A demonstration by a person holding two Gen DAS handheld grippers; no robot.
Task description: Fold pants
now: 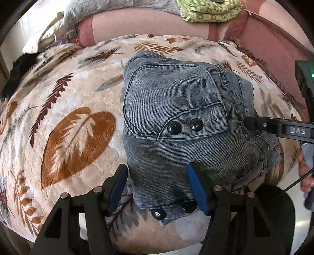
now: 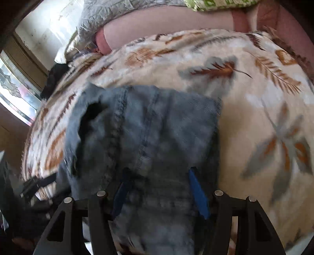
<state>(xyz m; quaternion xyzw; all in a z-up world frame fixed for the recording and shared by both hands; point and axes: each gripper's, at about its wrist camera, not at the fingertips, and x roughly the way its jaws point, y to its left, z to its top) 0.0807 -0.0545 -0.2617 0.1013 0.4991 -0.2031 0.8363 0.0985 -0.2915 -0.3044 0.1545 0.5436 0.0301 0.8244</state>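
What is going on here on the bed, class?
A person with a gripper in each hand is folding grey denim pants on a leaf-patterned blanket. The pants already lie in a compact bundle. The left gripper stands open over the near edge, fabric between its fingers. The right gripper also straddles the denim, but blur hides whether it grips.

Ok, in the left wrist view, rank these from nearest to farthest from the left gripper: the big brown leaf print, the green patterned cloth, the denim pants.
1. Denim pants: right at the left gripper, their near edge between its open fingers.
2. Big brown leaf print: on the blanket, left of the pants.
3. Green patterned cloth: far back, at the top of the view.
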